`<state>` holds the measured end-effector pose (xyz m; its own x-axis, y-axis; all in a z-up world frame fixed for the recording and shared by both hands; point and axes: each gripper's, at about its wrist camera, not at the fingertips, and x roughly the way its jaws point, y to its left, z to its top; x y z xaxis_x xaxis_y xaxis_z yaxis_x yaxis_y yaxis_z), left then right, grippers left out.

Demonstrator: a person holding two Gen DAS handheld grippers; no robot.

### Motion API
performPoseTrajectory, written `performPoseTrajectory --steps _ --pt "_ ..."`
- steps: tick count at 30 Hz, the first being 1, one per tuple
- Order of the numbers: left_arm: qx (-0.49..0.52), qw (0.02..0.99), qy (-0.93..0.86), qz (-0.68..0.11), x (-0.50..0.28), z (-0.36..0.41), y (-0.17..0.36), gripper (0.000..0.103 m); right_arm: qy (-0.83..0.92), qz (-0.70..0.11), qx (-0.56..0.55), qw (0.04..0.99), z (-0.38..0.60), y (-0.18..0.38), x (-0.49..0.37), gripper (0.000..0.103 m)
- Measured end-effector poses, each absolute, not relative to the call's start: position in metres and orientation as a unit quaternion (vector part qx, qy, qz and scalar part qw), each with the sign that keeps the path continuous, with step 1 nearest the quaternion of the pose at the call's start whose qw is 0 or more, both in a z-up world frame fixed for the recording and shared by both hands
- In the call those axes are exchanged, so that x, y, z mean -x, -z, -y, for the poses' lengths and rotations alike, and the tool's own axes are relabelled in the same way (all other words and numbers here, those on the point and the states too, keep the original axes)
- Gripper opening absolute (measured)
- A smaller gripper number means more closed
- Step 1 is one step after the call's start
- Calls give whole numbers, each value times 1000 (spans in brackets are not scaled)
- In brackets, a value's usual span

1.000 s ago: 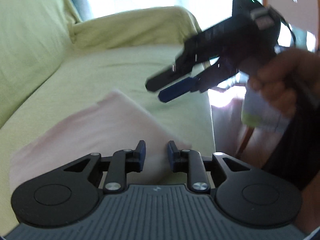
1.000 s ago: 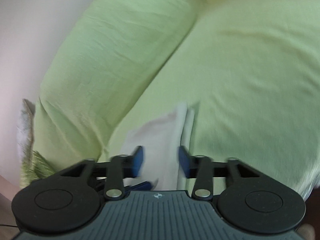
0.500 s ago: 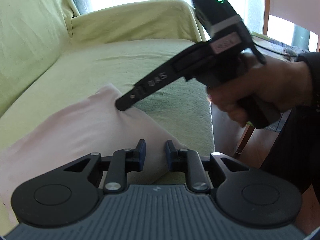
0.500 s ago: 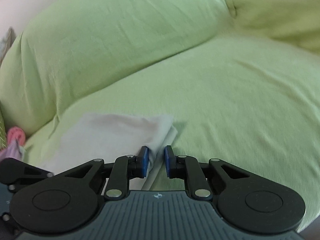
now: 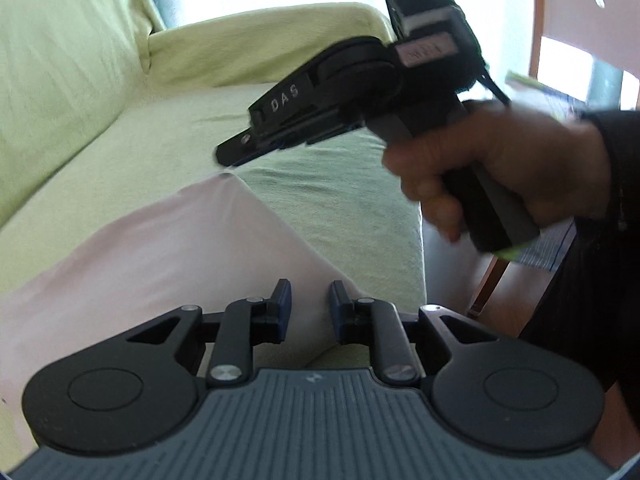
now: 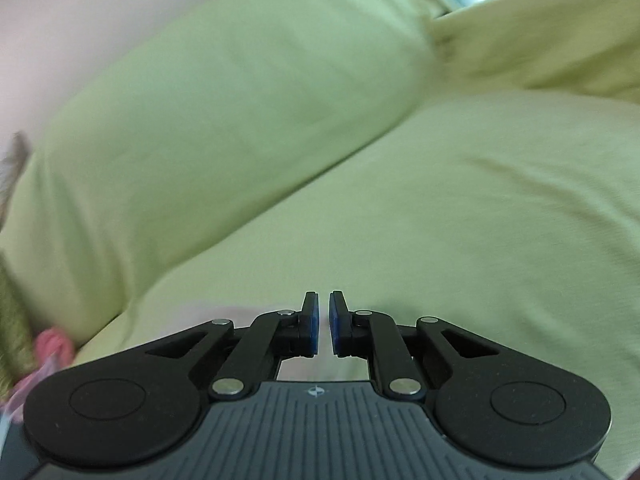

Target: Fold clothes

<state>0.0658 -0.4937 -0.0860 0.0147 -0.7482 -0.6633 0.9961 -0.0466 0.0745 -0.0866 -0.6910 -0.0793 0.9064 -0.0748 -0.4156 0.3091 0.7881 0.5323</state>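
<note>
A pale pink folded cloth (image 5: 172, 256) lies flat on the green sofa seat (image 5: 320, 184). My left gripper (image 5: 310, 304) hovers low over the cloth's near edge. Its fingers stand a little apart, and the cloth shows in the gap. A hand (image 5: 492, 168) holds my right gripper (image 5: 232, 154) just above the cloth's far corner, tilted down to the left. In the right wrist view the right gripper (image 6: 324, 312) is shut with nothing between its pads. Only a thin strip of the cloth (image 6: 224, 312) shows there, behind its left finger.
The sofa backrest (image 6: 224, 128) and armrest (image 5: 256, 52) enclose the seat. The seat's front edge (image 5: 416, 240) drops off at the right. A wooden chair (image 5: 540, 20) stands beyond it. Pink fabric (image 6: 52, 344) lies at the seat's left end.
The right gripper went from open to shut, touched the cloth's far corner half a second ago, and has now lifted just off it. The left gripper barely moved.
</note>
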Motion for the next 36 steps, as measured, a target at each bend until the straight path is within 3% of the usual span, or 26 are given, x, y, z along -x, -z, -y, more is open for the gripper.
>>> performPoseTrajectory --steps 3,4,5,19,21,24,26,28,32,34,36 --pt "-279 653 668 -223 -66 493 85 16 74 -231 -292 925 679 86 75 13" --pt "-278 652 669 -223 -67 492 85 15 80 -241 -289 923 681 90 73 1" --pt "-277 652 670 -223 -67 491 85 15 87 -251 -287 920 683 93 71 0" --pt "-246 651 678 -235 -81 488 81 17 135 -218 -292 921 694 97 56 0" --pt "-220 665 671 -242 -94 479 72 17 132 -201 -292 926 689 90 66 9" --pt "-201 697 643 -247 -128 474 60 17 111 -205 -301 925 680 91 74 10" --pt "-203 705 628 -259 -152 480 58 17 98 -222 -301 922 675 95 71 10" --pt "-204 711 617 -270 -173 489 61 17 103 -237 -287 922 672 96 68 1" --pt "-219 708 616 -267 -197 514 69 20 121 -234 -294 919 677 93 67 0" --pt "-234 713 609 -255 -205 522 71 24 117 -229 -270 928 670 87 63 9" --pt "-240 727 591 -254 -217 524 73 23 101 -221 -238 940 660 80 55 9"
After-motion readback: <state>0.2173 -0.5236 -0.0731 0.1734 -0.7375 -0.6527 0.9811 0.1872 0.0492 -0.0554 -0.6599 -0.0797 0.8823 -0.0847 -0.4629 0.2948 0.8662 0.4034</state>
